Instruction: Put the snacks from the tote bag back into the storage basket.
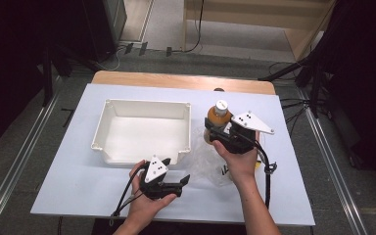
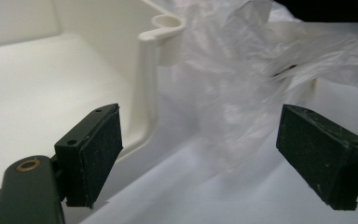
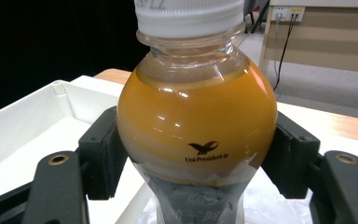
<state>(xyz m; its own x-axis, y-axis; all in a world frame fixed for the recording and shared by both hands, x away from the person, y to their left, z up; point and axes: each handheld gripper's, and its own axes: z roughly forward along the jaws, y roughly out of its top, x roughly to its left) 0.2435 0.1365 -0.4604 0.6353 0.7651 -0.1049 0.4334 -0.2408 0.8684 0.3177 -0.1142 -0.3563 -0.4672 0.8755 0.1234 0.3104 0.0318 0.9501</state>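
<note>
Left gripper (image 1: 178, 182), nearest the cam at bottom of the high view, sits low over the pale blue-white table cover (image 1: 68, 186), just in front of the white rectangular plastic tub (image 1: 108, 156). Jaws stand wide apart, nothing between the pads (image 2: 98, 154); no earlier frame to compare. In the left gripper view they point at the tub's near corner post and at the crumpled clear plastic bag (image 2: 242, 88) just beyond it, so prob. lined up on the bag, though not touching it.

Right gripper (image 1: 214, 128) is clamped on the round-bodied clear bottle of orange-brown drink w/ white screw cap (image 3: 198, 116). Both pads press the bulge of the bottle from opposite sides, bottle upright, cap up. Grip sits at the widest part, which I judge gives the firmest hold and keeps the neck and cap free.

Bottle location: right of the tub, beside its far right corner, over the bag (image 1: 205, 161). Lower part of the bottle looks wrapped in film in the right gripper view; can't tell whether its base rests on the table or hangs clear.

Tub is empty and open-topped, close to both hands, so likely the drop spot. Judgement: bottle is being parted from the bag, one hand steadying the bottle, other free to pull the film.
</note>
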